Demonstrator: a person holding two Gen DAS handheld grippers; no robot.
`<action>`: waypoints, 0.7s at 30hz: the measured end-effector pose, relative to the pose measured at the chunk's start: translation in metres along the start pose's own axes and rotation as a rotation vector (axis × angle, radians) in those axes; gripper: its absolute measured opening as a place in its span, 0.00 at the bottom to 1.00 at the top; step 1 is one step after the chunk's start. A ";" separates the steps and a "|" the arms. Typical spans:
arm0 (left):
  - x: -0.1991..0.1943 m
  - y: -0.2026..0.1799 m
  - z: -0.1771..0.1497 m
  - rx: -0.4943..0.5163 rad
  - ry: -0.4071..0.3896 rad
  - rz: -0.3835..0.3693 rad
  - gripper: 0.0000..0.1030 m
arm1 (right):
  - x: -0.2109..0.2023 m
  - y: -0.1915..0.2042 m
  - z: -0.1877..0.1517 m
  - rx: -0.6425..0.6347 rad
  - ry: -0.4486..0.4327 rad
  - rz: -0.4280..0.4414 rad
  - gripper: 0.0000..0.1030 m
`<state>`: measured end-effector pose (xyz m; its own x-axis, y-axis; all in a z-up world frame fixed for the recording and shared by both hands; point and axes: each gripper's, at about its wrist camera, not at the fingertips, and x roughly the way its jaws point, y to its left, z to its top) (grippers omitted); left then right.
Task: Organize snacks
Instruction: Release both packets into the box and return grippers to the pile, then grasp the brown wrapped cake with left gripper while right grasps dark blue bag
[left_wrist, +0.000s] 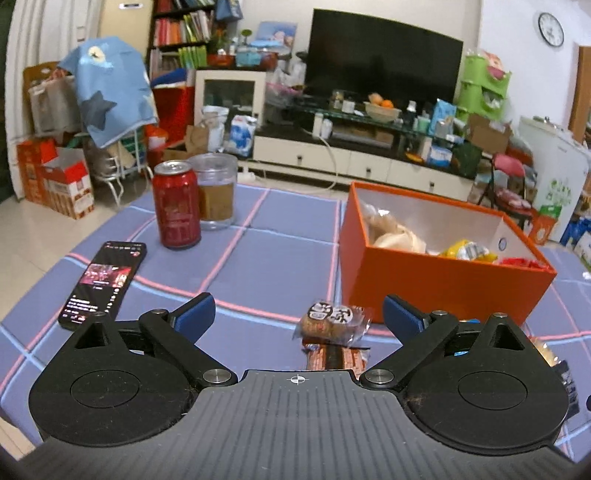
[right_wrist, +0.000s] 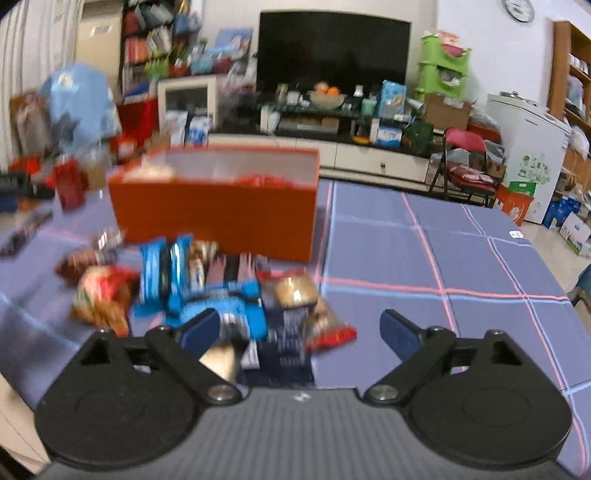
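You're mid-sort with both the left gripper (left_wrist: 299, 317) and right gripper (right_wrist: 299, 326) spread wide and empty, so next grab the clear-wrapped round cookie pack (left_wrist: 332, 320) at lower centre and drop it into the open orange cardboard box (left_wrist: 439, 280) right behind it.

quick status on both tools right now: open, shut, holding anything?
Left tool: open, holding nothing; a wrapped cookie lies on the table ahead of it.
Right tool: open, holding nothing; above the snack pile.
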<state>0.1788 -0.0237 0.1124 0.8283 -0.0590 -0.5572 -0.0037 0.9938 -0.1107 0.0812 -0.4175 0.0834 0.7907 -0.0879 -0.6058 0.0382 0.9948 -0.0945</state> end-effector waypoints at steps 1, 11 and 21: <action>0.002 0.000 -0.002 0.000 0.001 -0.003 0.79 | 0.006 0.000 -0.002 0.000 0.018 0.006 0.89; 0.031 -0.005 -0.010 0.077 0.047 -0.024 0.75 | 0.040 0.021 -0.008 -0.060 0.100 -0.008 0.64; 0.050 0.012 -0.014 0.045 0.136 -0.081 0.69 | 0.062 0.020 -0.009 -0.029 0.176 -0.011 0.52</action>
<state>0.2119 -0.0156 0.0715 0.7413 -0.1481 -0.6546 0.0873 0.9883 -0.1248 0.1259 -0.4034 0.0369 0.6710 -0.1090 -0.7334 0.0270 0.9921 -0.1228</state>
